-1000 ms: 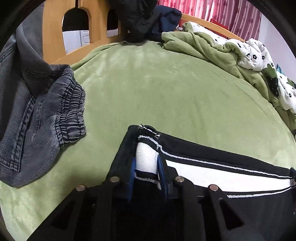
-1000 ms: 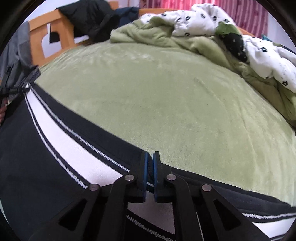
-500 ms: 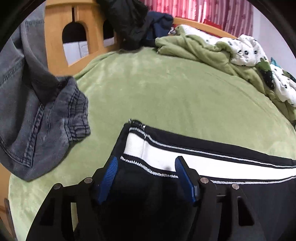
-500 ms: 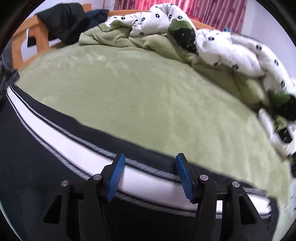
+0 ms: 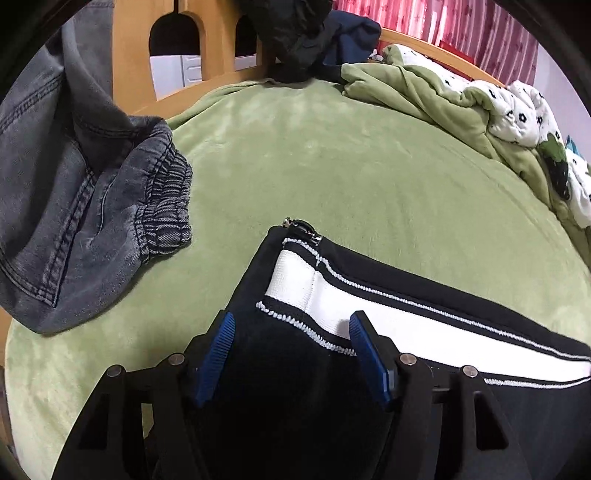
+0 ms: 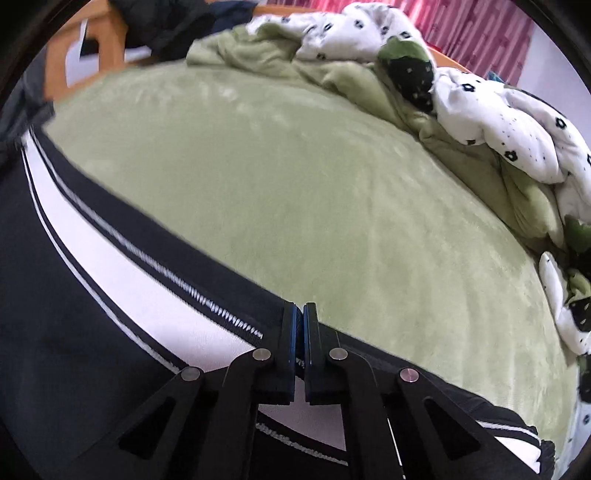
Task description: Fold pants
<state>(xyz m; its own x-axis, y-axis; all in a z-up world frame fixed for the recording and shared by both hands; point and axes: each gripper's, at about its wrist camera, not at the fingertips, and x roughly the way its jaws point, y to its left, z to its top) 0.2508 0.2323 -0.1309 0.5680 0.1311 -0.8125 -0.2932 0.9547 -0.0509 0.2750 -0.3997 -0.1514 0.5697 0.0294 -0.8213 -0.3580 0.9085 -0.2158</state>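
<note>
Currently our left gripper (image 5: 290,354) sits wide over the pants (image 5: 424,325) hem, lower centre; right gripper (image 6: 303,325) pinches their striped edge.

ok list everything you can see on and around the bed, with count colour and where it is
track pants: one, black with a white side stripe, flat on the near part of the bed
sheet: one, green, covering the mattress
jeans: one, grey denim, at the left edge of the bed
duvet: one, white with black flowers and a green underside, bunched along the far right side
bed frame: one, light wood, far left
dark clothes: a pile, black and navy, draped on the frame
curtain: one, pink-red, behind the bed
left claw: open, over the pants' end
right claw: shut on the track pants' far edge
</note>
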